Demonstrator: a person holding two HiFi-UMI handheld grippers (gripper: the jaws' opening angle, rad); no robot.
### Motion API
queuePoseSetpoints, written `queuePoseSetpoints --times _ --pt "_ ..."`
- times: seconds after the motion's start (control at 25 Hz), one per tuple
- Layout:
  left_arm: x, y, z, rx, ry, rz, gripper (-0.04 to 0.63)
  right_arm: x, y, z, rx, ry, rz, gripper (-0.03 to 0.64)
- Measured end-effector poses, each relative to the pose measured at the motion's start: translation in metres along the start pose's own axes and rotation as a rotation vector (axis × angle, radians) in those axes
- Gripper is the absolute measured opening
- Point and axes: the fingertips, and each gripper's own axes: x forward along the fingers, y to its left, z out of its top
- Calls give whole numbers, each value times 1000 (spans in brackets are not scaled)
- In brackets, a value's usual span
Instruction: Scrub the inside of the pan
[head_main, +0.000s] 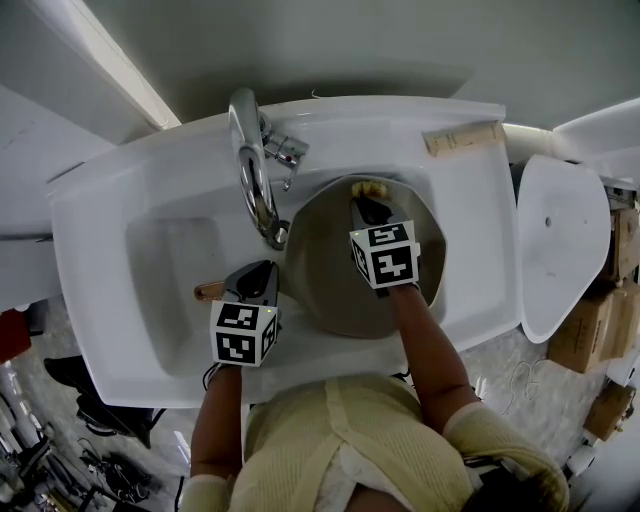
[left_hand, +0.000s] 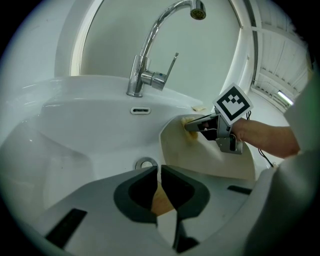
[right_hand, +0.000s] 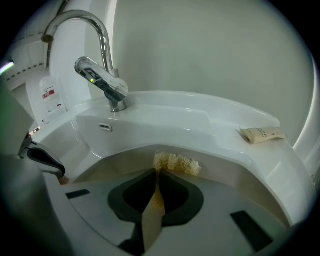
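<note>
A beige pan (head_main: 318, 275) stands in the right half of the white sink (head_main: 120, 175). Its wooden handle (head_main: 208, 291) points left, and my left gripper (head_main: 262, 272) is shut on it; the wood (left_hand: 161, 201) shows between the closed jaws of the left gripper (left_hand: 159, 172). My right gripper (head_main: 366, 204) reaches into the pan and is shut on a yellow loofah sponge (head_main: 370, 188). The sponge (right_hand: 177, 163) presses against the pan's far inner wall (right_hand: 235, 175), just ahead of the right gripper (right_hand: 156, 172). From the left gripper view, the right gripper (left_hand: 196, 125) and sponge (left_hand: 190, 121) sit at the pan's (left_hand: 210, 157) rim.
A chrome faucet (head_main: 255, 170) arches over the sink just left of the pan. A tan packet (head_main: 463, 138) lies on the sink's back right ledge. The drain (left_hand: 146, 163) shows in the basin. A white rounded fixture (head_main: 560, 240) and cardboard boxes (head_main: 590, 330) stand at the right.
</note>
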Motion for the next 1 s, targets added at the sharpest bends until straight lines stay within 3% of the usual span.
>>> queuePoseSetpoints --times 1.0 --pt "5 4 -4 -17 15 -6 63 26 53 -12 -188 127 151 41"
